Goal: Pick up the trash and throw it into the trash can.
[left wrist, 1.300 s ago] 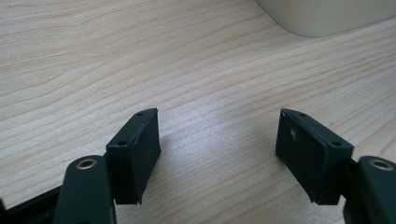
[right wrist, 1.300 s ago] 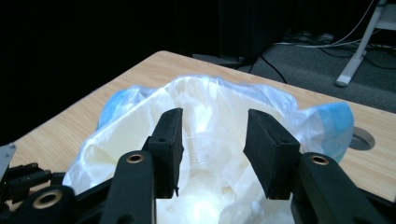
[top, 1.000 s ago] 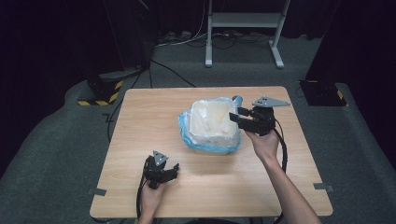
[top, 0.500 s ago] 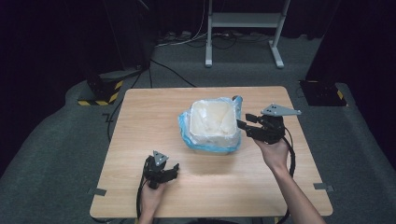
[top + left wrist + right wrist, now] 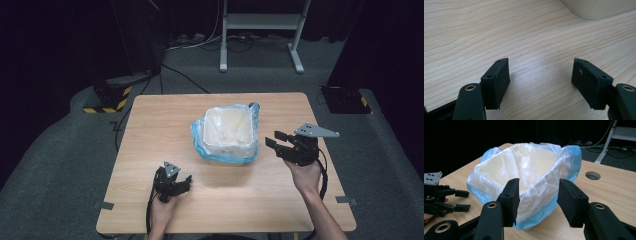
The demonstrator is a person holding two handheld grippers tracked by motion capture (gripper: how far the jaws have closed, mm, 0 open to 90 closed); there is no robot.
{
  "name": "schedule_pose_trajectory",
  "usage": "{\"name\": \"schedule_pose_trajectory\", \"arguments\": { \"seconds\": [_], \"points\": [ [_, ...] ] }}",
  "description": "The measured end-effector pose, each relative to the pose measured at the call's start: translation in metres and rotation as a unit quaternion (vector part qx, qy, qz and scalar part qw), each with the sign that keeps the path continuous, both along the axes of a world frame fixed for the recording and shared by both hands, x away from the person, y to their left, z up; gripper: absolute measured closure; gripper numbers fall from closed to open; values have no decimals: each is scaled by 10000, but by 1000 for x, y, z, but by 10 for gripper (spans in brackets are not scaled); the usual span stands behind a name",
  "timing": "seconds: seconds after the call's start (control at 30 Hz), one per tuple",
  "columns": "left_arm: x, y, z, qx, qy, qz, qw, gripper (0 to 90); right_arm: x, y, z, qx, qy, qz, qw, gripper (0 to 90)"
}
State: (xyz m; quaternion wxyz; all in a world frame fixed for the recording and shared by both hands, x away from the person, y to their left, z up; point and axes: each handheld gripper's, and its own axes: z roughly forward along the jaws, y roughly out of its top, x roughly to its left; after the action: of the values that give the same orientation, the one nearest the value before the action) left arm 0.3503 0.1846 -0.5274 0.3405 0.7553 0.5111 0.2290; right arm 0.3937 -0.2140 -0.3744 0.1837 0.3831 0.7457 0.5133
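A white bin (image 5: 227, 132) lined with a pale blue plastic bag stands in the middle of the wooden table (image 5: 150, 130); the bag's edge is folded out over the rim. My right gripper (image 5: 274, 140) hovers just right of the bin, jaws open and pointing at it, nothing between them. In the right gripper view the lined bin (image 5: 524, 170) sits close beyond the open right gripper (image 5: 537, 195). My left gripper (image 5: 185, 182) lies low near the table's front left, open and empty. In the left gripper view the left gripper (image 5: 540, 72) spans bare wood, with the bin's base (image 5: 596, 8) farther off.
A round cable hole (image 5: 592, 175) is cut in the table behind the bin. On the floor beyond the table stand a metal stand (image 5: 260, 30), a yellow-and-black striped base (image 5: 107, 105) and a dark box (image 5: 345, 97). The left gripper (image 5: 465, 200) shows at the right gripper view's left edge.
My right gripper has drawn back from the bin's right rim, moving right, toward the table's front and slightly down. The left gripper and the bin have stayed put.
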Motion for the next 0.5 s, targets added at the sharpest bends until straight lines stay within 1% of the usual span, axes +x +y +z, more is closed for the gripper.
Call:
{"name": "schedule_pose_trajectory", "arguments": {
  "seconds": [0.1,0.17,0.27,0.43,0.47,0.5],
  "points": [
    [0,0,0,7,-2,0,10000,301,-3,-2,-2,-4,10,-20,10000,514],
    [0,0,0,5,-2,2,10000,302,-7,-5,-8,7,28,-33,10000,512],
    [0,0,0,-2,-1,2,10000,301,-12,-6,-14,-94,20,-70,9999,510],
    [0,0,0,4,-3,2,10000,301,-18,-7,-21,-127,24,-98,9999,509],
    [0,0,0,4,-3,2,10000,301,-21,-7,-25,-172,51,-106,9998,509],
    [0,0,0,4,-3,1,10000,301,-22,-7,-27,-175,57,-106,9998,509]
  ]
}}
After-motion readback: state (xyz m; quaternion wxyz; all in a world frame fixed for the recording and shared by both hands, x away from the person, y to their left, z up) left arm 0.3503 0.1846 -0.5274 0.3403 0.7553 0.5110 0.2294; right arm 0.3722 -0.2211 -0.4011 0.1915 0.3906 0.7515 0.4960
